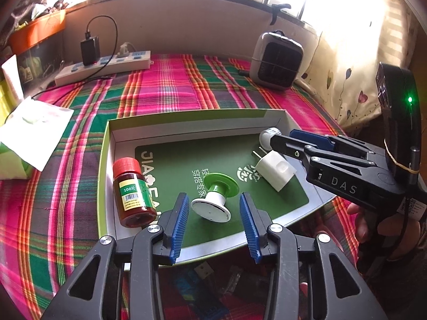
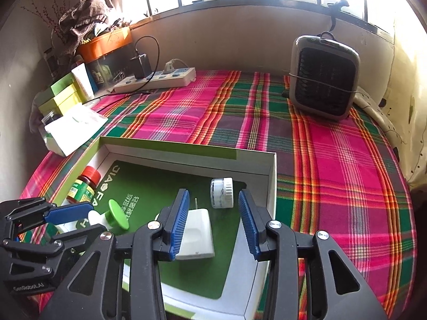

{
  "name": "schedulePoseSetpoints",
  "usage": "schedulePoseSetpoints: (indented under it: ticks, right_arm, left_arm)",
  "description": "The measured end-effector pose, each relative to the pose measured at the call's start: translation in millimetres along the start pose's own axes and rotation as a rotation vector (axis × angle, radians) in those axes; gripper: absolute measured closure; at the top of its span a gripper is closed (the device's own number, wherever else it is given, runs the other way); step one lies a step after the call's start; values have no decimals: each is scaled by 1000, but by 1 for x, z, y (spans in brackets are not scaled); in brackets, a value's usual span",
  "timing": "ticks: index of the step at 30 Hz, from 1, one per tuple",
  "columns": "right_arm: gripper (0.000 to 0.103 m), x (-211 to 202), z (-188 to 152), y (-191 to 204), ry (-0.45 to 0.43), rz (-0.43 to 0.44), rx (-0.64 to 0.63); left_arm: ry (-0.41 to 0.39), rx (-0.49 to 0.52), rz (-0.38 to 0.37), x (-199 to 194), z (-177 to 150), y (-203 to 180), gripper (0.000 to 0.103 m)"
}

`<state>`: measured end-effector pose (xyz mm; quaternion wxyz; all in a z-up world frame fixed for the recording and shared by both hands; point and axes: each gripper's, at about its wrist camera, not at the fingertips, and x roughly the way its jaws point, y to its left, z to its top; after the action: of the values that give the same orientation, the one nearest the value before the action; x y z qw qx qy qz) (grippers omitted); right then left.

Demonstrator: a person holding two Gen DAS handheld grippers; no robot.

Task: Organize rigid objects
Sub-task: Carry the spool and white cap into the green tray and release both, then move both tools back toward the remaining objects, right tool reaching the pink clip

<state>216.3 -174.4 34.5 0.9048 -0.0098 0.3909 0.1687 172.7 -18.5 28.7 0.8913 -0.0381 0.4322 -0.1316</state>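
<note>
A shallow cardboard box [image 1: 186,133] [image 2: 173,148] with a green floor lies on the plaid cloth. Inside it are a red-capped brown pill bottle [image 1: 133,192] [image 2: 84,185], a green-and-white spool-shaped piece [image 1: 216,194] [image 2: 114,217], a white plug adapter [image 1: 276,172] [image 2: 198,233] and a small clear jar with a white cap [image 1: 267,136] [image 2: 221,192]. My left gripper [image 1: 214,200] [image 2: 93,220] is open, its blue pads on either side of the spool piece without touching it. My right gripper [image 2: 213,196] [image 1: 283,136] is open just short of the jar, above the adapter.
A white power strip [image 1: 106,66] [image 2: 157,80] with a black charger lies at the back left. A grey fan heater [image 1: 276,61] [image 2: 323,77] stands at the back right. A tissue pack [image 1: 29,138] and small boxes [image 2: 64,96] sit left. A hand [image 1: 360,221] holds the right gripper.
</note>
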Motion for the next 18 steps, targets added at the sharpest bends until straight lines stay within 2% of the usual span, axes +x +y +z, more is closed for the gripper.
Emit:
schedulePoseSetpoints:
  ticks: [8,18]
  right_arm:
    - [63,-28,-14,-4,-34,3,28]
    - [63,-67,-47,-5,-64,2,48]
  left_arm:
    - [-46,-18,14,-27,-8,3,63]
    - [-94,-72,26,-62,-32,15,62]
